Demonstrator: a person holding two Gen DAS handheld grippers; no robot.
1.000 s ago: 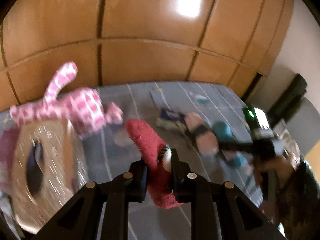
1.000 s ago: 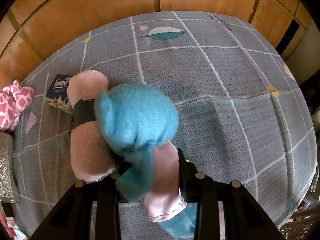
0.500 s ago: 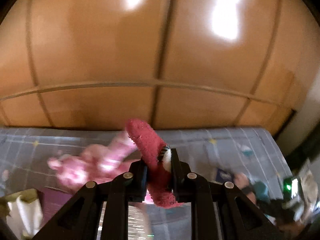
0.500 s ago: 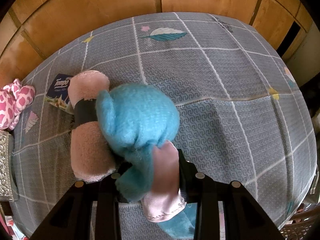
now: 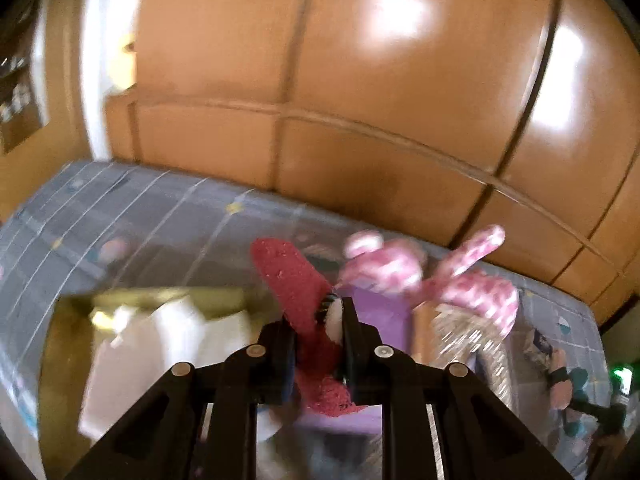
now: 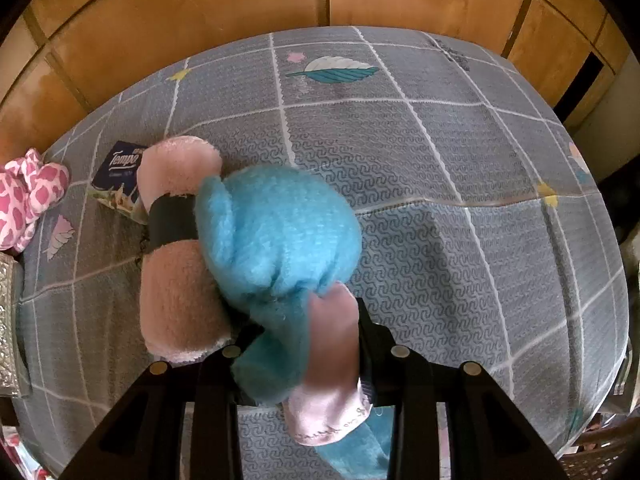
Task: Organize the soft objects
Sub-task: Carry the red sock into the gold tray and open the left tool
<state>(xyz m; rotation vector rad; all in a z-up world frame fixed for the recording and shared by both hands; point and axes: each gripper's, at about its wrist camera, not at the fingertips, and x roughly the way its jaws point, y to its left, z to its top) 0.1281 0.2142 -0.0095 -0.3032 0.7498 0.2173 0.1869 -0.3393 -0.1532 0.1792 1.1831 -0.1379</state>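
Soft objects are in both my jaws right now; my left gripper (image 5: 316, 330) is nearly closed on a red fuzzy sock (image 5: 298, 300), which stands up toward 11 o'clock and hangs out below the pads; my right gripper (image 6: 304, 332) is clamped about halfway on a blue plush toy (image 6: 276, 236), gripped by its pink-lined limb, its round body bulging toward 12 o'clock.

What changed is on the left: a second ago the sock faced the middle of the bed, with the pink spotted plush (image 5: 452, 280) at 10 o'clock; now that plush sits at 2 o'clock, and a gold-rimmed box (image 5: 160, 300) holding something white fills 8 to 9 o'clock, with a purple box (image 5: 380, 312) just right of the sock. I judge the sock has been carried across to the containers and is close to being dropped in; which box is meant I cannot tell. The right view has not shifted; the toy is waiting its turn.

Only the left view shows the boxes, blurred; only the right view shows clearly the rolled pink towel (image 6: 180, 272) with its dark band, touching the toy at 9 o'clock, the tissue pack (image 6: 120, 168) beyond it, and the grey checked bed cover (image 6: 460, 160).
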